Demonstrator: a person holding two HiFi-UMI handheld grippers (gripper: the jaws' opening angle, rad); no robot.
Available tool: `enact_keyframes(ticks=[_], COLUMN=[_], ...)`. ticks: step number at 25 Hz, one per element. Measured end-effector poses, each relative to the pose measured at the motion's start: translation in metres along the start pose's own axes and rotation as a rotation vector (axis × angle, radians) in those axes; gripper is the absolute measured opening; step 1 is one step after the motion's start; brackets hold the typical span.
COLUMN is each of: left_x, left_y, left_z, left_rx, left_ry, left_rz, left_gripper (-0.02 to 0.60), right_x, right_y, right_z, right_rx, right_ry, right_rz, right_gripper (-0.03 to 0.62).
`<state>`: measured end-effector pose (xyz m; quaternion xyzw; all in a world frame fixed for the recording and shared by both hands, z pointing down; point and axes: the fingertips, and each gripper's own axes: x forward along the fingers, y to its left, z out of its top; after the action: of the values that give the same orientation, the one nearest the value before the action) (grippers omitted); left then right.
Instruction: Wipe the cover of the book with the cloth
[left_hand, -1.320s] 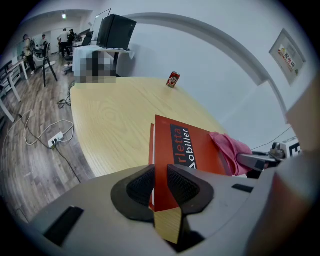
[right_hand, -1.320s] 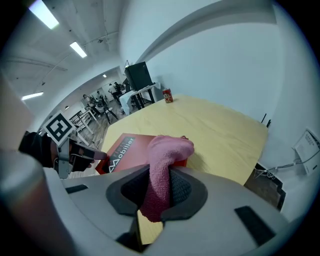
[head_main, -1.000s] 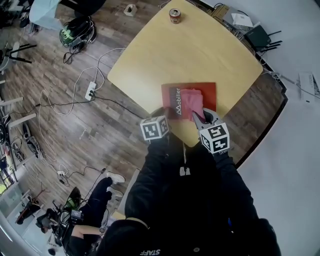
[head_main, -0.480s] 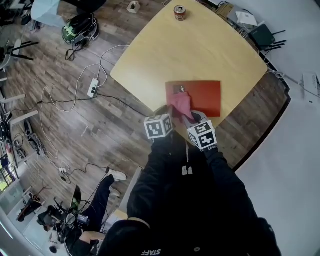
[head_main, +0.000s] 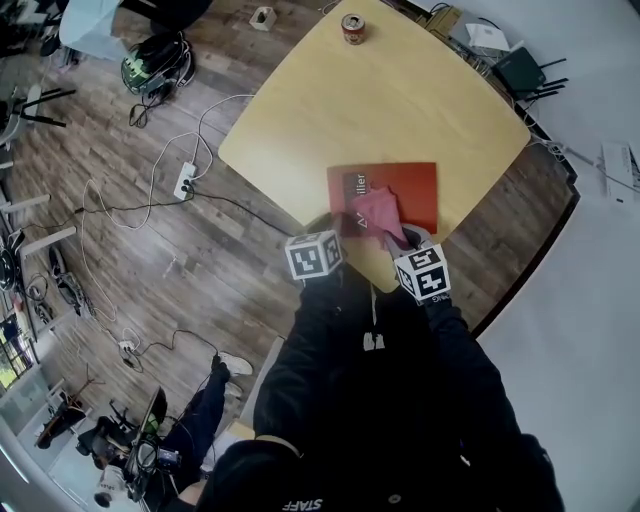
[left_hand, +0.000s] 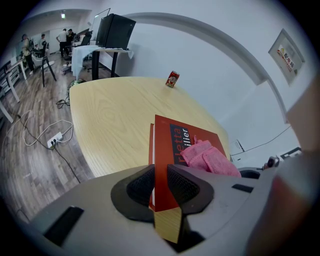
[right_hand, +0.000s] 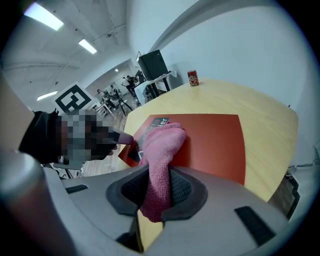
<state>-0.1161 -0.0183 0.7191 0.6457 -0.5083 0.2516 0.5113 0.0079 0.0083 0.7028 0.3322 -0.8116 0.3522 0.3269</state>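
A red book (head_main: 415, 185) (left_hand: 170, 155) (right_hand: 210, 142) with a dark strip of white lettering lies flat near the table's front edge. My left gripper (head_main: 318, 238) (left_hand: 161, 187) is shut on the book's near corner. A pink cloth (head_main: 378, 210) (left_hand: 210, 159) (right_hand: 159, 150) rests bunched on the cover beside the lettering, and my right gripper (head_main: 405, 240) (right_hand: 156, 192) is shut on its near end.
The light wooden table (head_main: 400, 100) carries a red can (head_main: 352, 30) (left_hand: 172, 79) (right_hand: 192, 77) at its far side. Cables and a power strip (head_main: 182, 180) lie on the wooden floor to the left. A dark box (head_main: 515, 72) sits on the floor at the far right.
My right gripper has dragged the cloth rightward across the cover from its left part, uncovering more of the lettering. The left gripper has stayed in place on the book.
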Motion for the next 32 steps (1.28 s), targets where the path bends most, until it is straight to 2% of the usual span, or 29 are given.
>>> enact_keyframes(ticks=[14, 17, 19, 24, 26, 27, 29, 32], left_x=[0.0, -0.004, -0.011, -0.065, -0.103, -0.125, -0.171, -0.234], left_y=[-0.001, -0.001, -0.004, -0.03, -0.048, -0.058, -0.081, -0.113], left_z=[-0.002, -0.002, 0.007, 0.055, 0.09, 0.109, 0.14, 0.173], left_rx=[0.014, 0.022, 0.027, 0.07, 0.108, 0.124, 0.151, 0.19], left_ry=[0.004, 0.0, -0.035, -0.22, -0.351, -0.429, -0.575, -0.734], left_rz=[0.023, 0.029, 0.022, 0.005, 0.0, -0.006, -0.032, -0.065], left_gripper=[0.101, 0.101, 0.104, 0.118, 0.111, 0.076, 0.046, 0.035], right_x=[-0.051, -0.07, -0.086, -0.143, -0.171, -0.185, -0.215, -0.261], right_y=[-0.07, -0.076, -0.077, -0.061, -0.05, -0.042, -0.023, 0.003], right_z=[-0.021, -0.012, 0.007, 0.077, 0.116, 0.136, 0.172, 0.215], right_rx=[0.045, 0.065, 0.067, 0.022, -0.019, -0.045, -0.099, -0.159], right_ry=[-0.004, -0.04, -0.089, -0.276, -0.379, -0.431, -0.53, -0.661], right_rz=[-0.152, -0.184, -0.198, -0.257, -0.289, -0.298, -0.312, -0.333], right_gripper=[0.081, 0.081, 0.081, 0.081, 0.081, 0.081, 0.081, 0.081])
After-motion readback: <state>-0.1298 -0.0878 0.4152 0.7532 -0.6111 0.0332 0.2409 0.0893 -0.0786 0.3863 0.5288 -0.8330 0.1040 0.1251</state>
